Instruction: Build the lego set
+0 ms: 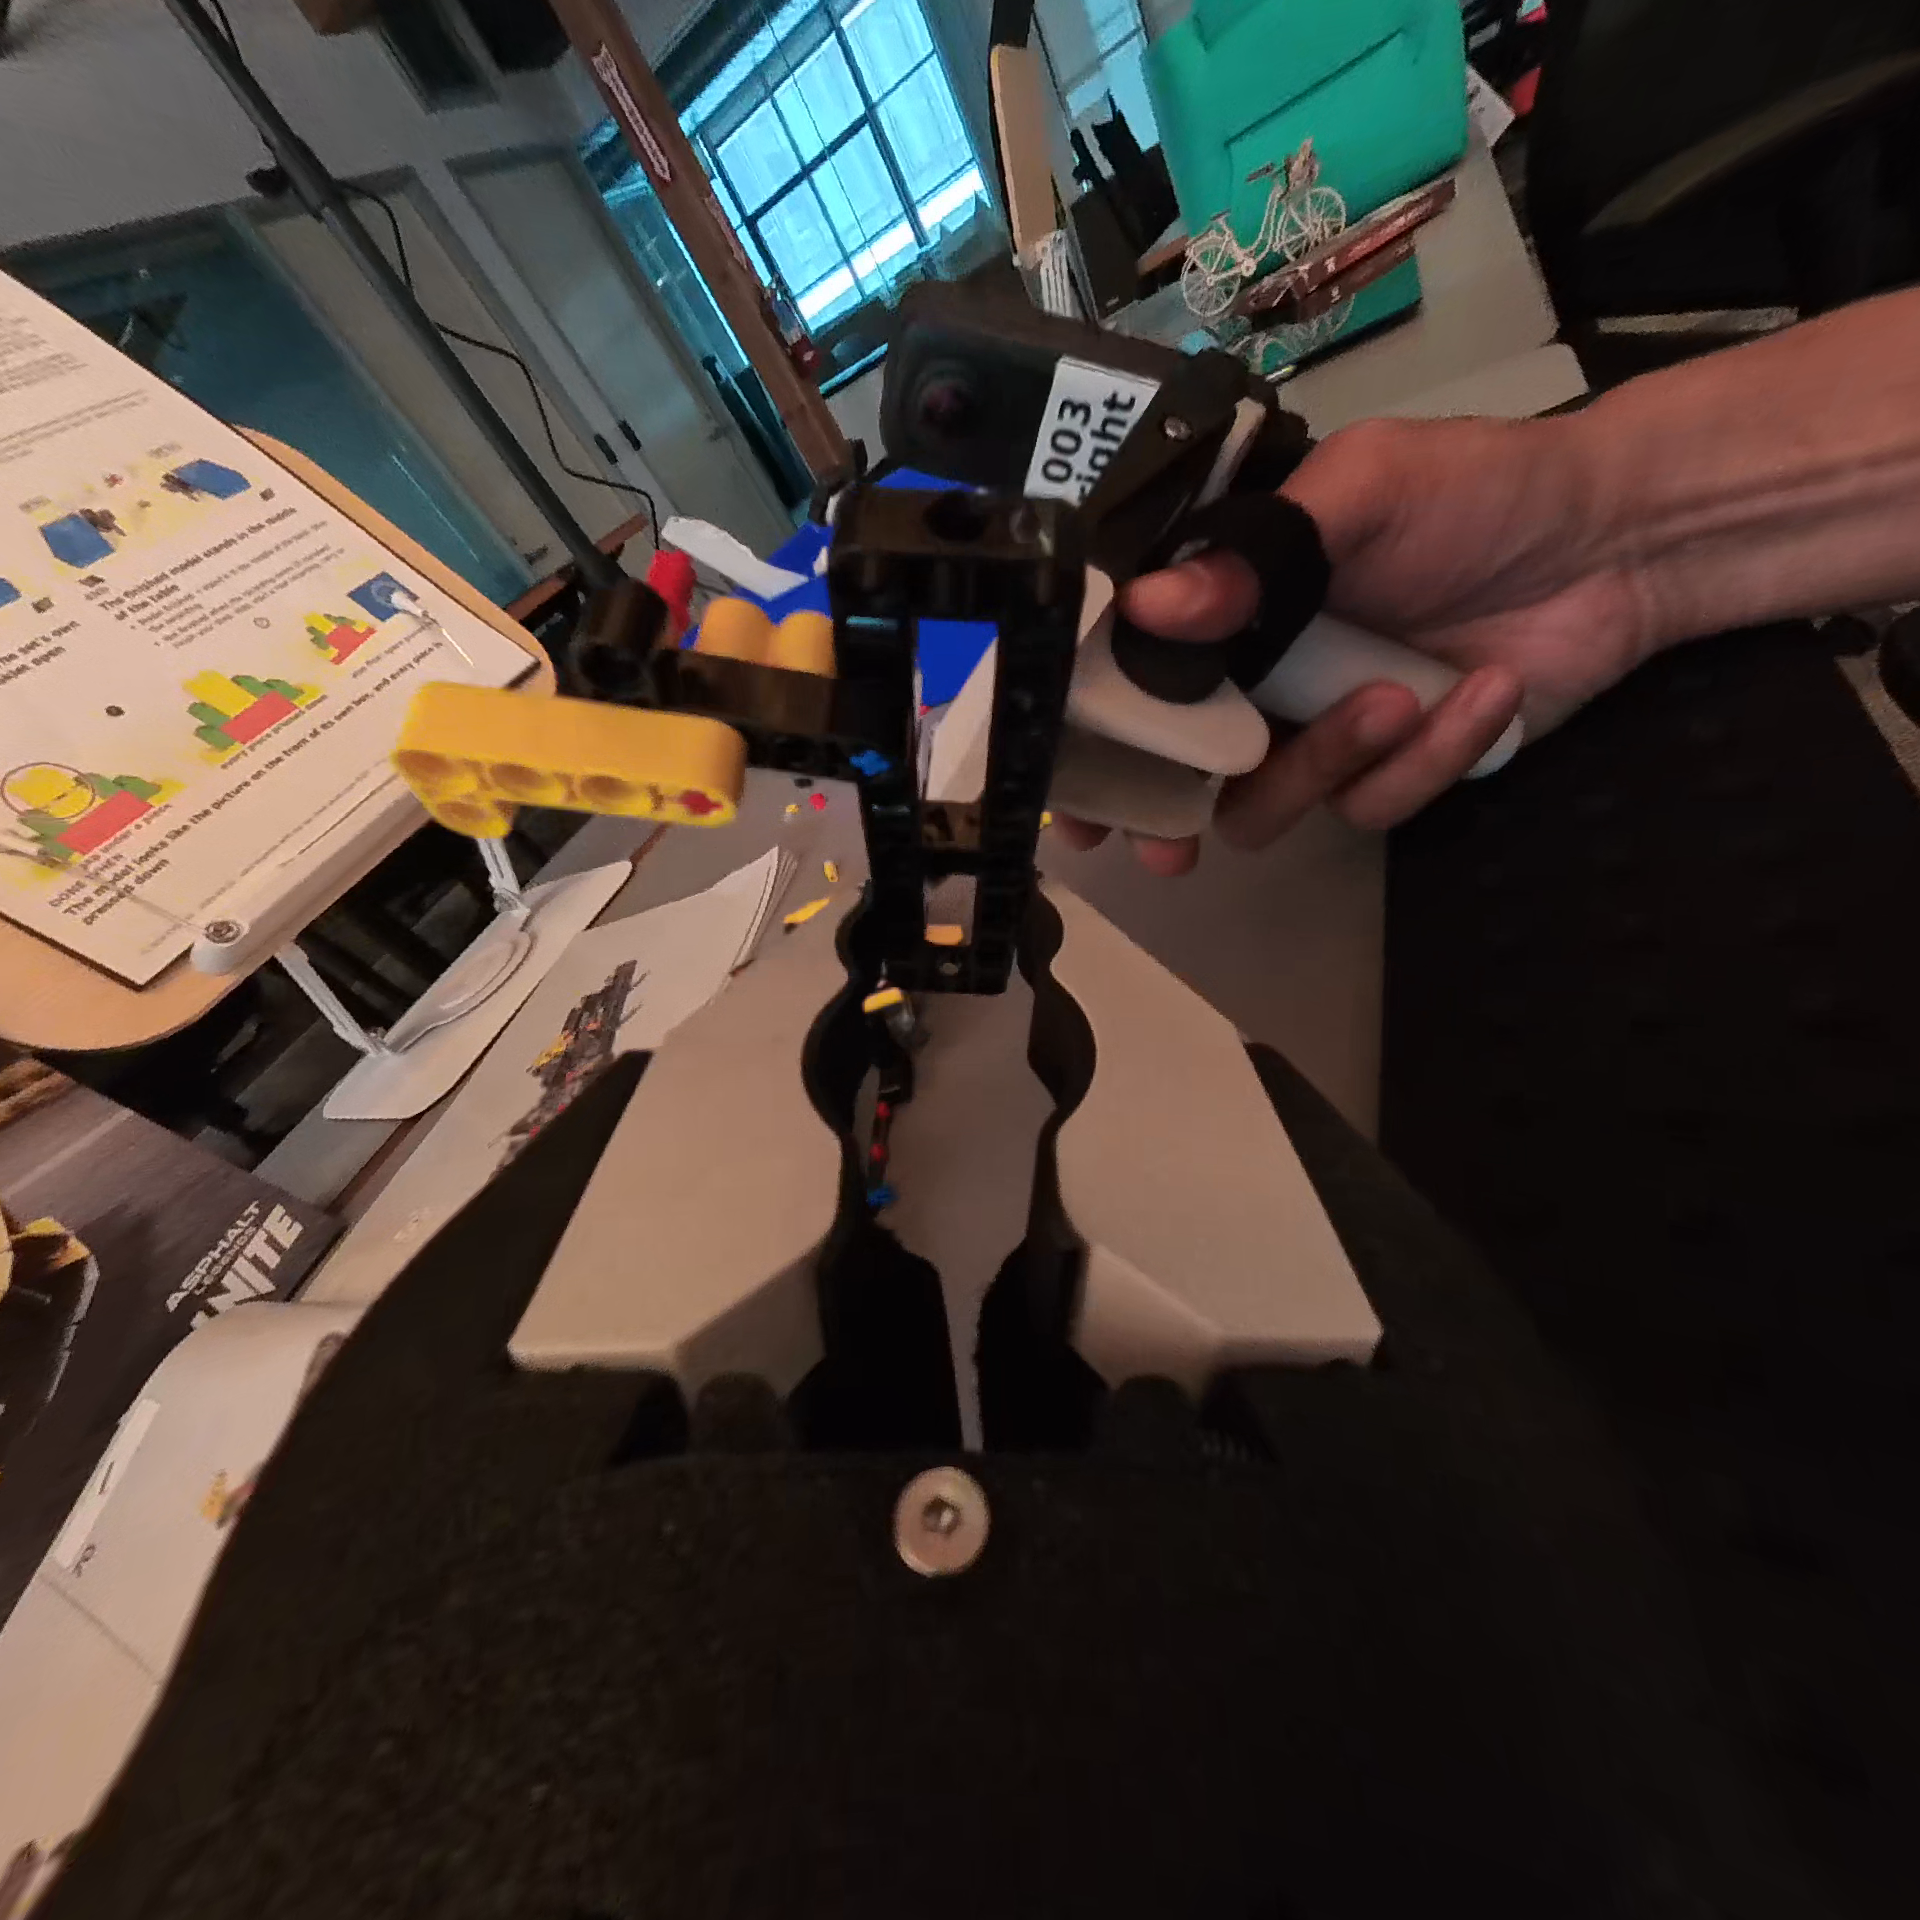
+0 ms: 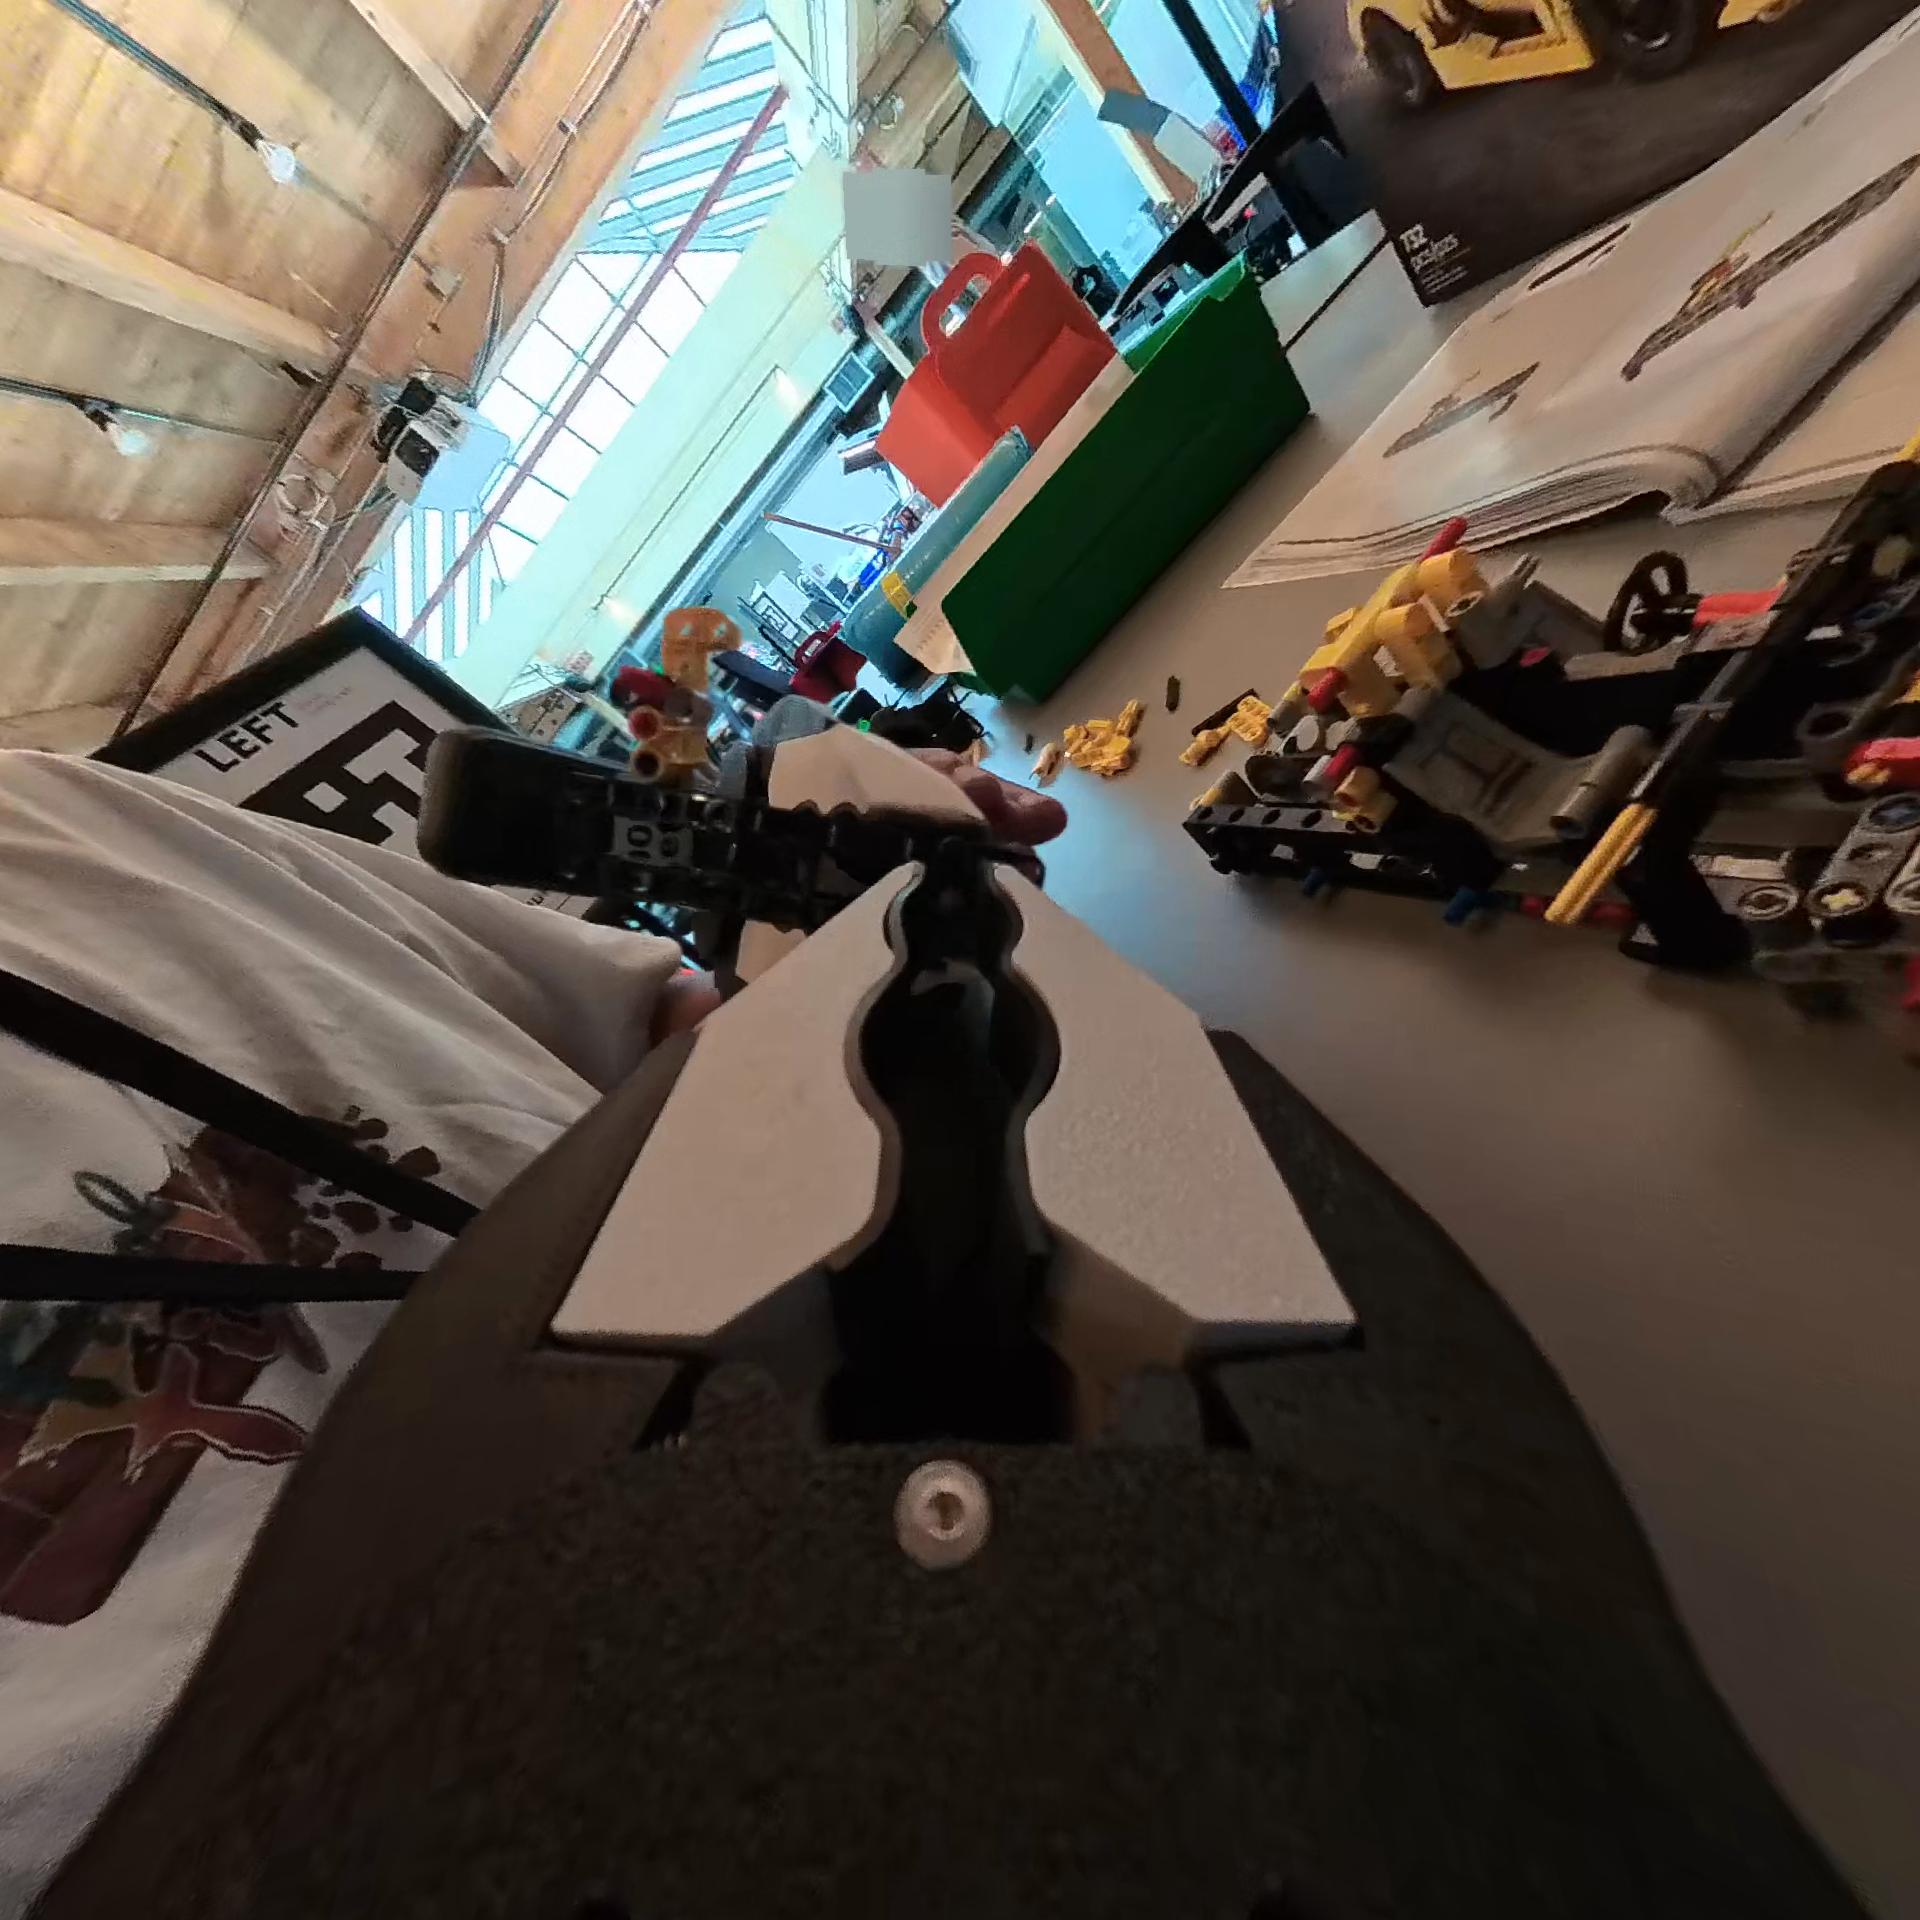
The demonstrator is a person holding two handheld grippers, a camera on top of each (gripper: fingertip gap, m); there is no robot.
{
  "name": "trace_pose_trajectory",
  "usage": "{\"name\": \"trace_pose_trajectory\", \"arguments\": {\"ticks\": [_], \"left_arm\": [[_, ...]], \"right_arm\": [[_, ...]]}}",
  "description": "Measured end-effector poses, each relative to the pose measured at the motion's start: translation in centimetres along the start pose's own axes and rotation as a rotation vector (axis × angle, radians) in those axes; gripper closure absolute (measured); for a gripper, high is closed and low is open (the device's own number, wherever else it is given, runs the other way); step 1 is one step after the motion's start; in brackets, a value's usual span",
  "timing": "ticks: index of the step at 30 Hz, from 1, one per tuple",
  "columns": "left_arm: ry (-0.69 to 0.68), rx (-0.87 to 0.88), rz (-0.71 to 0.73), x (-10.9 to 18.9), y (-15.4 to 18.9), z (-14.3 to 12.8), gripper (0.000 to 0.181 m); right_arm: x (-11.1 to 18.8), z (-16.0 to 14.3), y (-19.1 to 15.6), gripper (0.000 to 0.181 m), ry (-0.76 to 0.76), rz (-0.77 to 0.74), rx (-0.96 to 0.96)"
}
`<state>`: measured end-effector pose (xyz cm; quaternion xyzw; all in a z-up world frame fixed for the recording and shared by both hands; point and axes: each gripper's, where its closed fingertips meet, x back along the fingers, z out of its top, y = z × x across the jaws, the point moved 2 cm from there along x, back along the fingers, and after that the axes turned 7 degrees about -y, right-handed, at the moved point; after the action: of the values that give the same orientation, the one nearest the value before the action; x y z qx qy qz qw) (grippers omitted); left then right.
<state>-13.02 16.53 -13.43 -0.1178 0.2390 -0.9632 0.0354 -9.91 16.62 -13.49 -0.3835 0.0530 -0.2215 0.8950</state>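
Two tongs are meeting on one black rectangular lego beam frame, raised above the grey table. The left tongs are pinching its lower end, nearly closed. The right tongs are closing on its side. One yellow L-shaped lego beam is sticking out leftward. One partly built black-and-yellow lego vehicle is sitting well apart.

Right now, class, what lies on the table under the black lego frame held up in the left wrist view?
Under the black lego frame: scattered small yellow pieces and white paper. The hand-held gripper covers the rest.
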Motion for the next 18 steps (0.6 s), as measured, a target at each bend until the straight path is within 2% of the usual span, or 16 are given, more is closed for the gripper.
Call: {"name": "trace_pose_trajectory", "arguments": {"ticks": [11, 14, 18], "left_arm": [[0.012, -0.035, 0.031, -0.07, -0.22, 0.15, 0.155], [0.03, -0.006, 0.036, 0.07, -0.39, 0.48, 0.155], [0.046, 0.043, 0.031, 0.23, -0.56, 0.72, 0.155]], "right_arm": [[-0.65, -0.1, -0.21, 0.175, -0.004, 0.051, -0.068], [-0.7, 0.12, -0.45, 0.175, 0.024, 0.107, -0.128], [-0.82, 0.23, -0.66, 0.175, 0.042, 0.104, -0.113]]}}
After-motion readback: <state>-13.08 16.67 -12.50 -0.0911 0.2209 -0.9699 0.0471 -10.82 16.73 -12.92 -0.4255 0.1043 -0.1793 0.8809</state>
